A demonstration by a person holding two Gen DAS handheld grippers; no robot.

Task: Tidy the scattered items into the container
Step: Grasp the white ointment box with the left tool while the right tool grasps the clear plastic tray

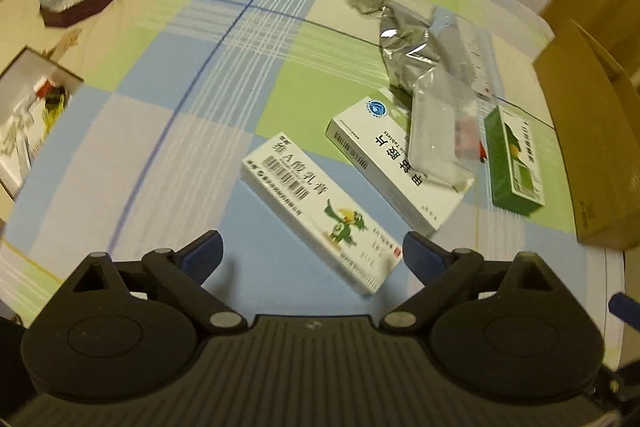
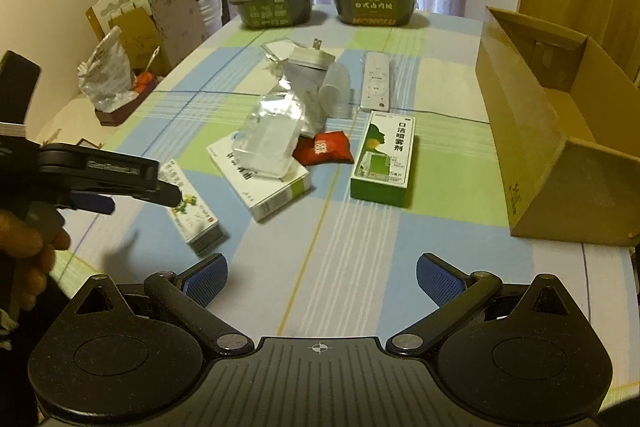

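Observation:
My left gripper (image 1: 312, 253) is open just above a white medicine box with a green cartoon figure (image 1: 320, 207), whose near end lies between the fingers. Seen from the right wrist, the left gripper (image 2: 120, 187) hovers over that same box (image 2: 194, 209). Behind it lie a larger white tablet box (image 1: 390, 163) with a clear plastic case (image 1: 438, 139) on top, a green spray box (image 2: 384, 155), a red sachet (image 2: 324, 149), silver foil packs (image 1: 404, 43) and a white remote (image 2: 375, 81). The open cardboard box (image 2: 560, 131) stands at right. My right gripper (image 2: 322, 279) is open and empty.
Two dark instant-food bowls (image 2: 274, 6) (image 2: 374, 3) stand at the table's far edge. A crumpled bag in a small dark tray (image 2: 110, 95) sits off the left side, with cartons behind it. The checked tablecloth (image 2: 360, 267) is bare near my right gripper.

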